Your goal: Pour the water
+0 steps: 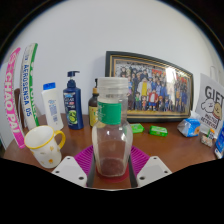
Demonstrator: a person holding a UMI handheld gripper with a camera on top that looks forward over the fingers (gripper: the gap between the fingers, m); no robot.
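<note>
Gripping the capped bottle [111, 135] at centre frame, the gripper [111, 163] apparently presses both pads. Cup [45, 146] at lower left awaits; pouring not yet begun.

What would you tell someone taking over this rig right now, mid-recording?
Hand-held gripper: its pink pads sit at either side of the clear plastic bottle; whether both press on it is not visible, so check the grip before lifting.
The bottle stands upright on the wooden table, between the fingers, with its white cap on.
The polka-dot mug, the likely target, stands on the table to one side of the bottle, upright, handle toward the bottle.
Done: the gripper is positioned at the bottle.
Left: secure the grasp, deal with the cap, lift, tilt over the mug, pour, set the bottle back.
</note>
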